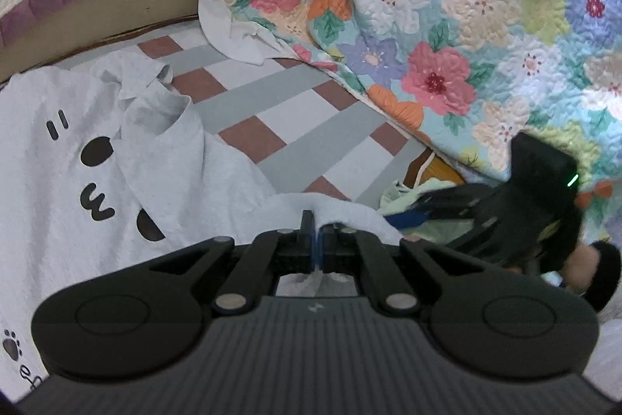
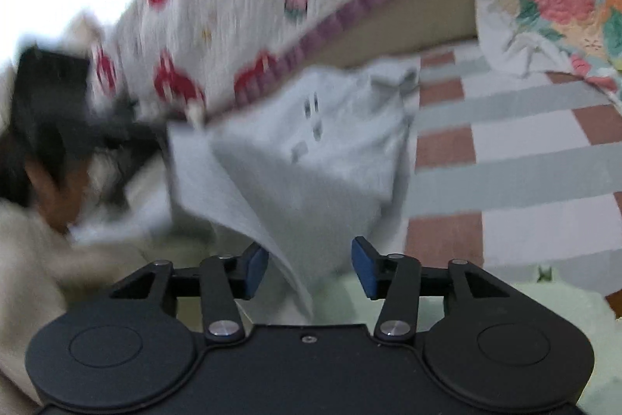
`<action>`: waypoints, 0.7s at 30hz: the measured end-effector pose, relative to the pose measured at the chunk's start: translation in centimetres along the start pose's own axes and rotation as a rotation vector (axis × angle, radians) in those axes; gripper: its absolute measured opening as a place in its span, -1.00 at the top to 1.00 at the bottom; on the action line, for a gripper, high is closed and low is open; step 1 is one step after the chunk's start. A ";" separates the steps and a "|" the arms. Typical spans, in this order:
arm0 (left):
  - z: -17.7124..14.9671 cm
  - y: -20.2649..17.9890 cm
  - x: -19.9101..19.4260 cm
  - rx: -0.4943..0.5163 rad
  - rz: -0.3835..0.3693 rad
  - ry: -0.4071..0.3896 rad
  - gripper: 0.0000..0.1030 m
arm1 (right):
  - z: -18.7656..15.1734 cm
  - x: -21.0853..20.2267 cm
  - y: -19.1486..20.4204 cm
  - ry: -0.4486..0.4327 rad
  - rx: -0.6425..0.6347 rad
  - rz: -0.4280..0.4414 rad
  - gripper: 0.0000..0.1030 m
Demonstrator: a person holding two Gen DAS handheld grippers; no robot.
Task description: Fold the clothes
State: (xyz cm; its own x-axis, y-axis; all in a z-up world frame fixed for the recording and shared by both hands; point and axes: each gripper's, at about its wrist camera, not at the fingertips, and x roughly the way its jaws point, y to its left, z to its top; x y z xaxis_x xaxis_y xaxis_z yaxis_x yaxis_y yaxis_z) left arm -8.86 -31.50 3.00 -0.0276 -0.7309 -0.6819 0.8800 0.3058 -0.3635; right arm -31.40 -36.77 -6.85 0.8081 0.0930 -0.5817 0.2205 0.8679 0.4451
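The left gripper [image 1: 315, 240] pinched the white T-shirt's [image 1: 77, 150] edge on the checked sheet [image 1: 303, 96], while the right gripper [image 2: 310, 269], jaws spread around a hanging fold, should squeeze before lifting.

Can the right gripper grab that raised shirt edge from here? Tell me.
Probably yes. The right gripper is open, and the white shirt's raised edge already hangs between its blue pads, nothing blocking. Motion blur leaves depth uncertain.

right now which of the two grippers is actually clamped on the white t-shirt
The left gripper: its blue-padded jaws are shut on a fold of the white cartoon-face t-shirt. The right gripper is open, with cloth between its jaws.
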 end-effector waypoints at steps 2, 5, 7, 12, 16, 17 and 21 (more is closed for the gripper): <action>-0.1 0.2 -0.3 -0.006 0.000 -0.008 0.98 | -0.5 1.4 -0.3 0.024 -0.013 -0.023 0.13; -0.5 0.9 -0.9 -0.035 -0.007 -0.027 0.98 | -0.2 1.2 -0.7 -0.037 0.001 -0.028 0.94; -0.6 1.5 -1.5 -0.062 -0.025 -0.033 0.97 | 0.7 -0.5 -0.5 -0.127 0.000 -0.070 0.94; -1.2 3.2 -0.9 -0.211 -0.217 0.052 0.32 | 3.2 -11.3 5.3 -0.419 -0.144 -0.324 0.96; -1.3 2.2 1.7 -0.131 -0.171 0.148 0.23 | 1.4 -11.2 4.5 -0.304 -0.175 -0.429 0.97; -1.2 2.0 2.2 -0.113 -0.145 0.161 0.23 | 0.5 -10.0 3.3 -0.250 -0.159 -0.474 0.97; -0.3 1.8 2.6 -0.061 -0.059 0.156 0.21 | -2.3 -8.4 -0.3 -0.187 0.047 -0.457 0.97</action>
State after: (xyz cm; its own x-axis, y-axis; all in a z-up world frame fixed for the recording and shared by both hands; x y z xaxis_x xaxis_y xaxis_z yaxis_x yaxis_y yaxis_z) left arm -7.50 -32.64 0.40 -0.1553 -0.6468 -0.7467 0.8446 0.3052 -0.4400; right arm -39.49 -36.68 -3.66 0.7063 -0.3847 -0.5943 0.5959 0.7762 0.2059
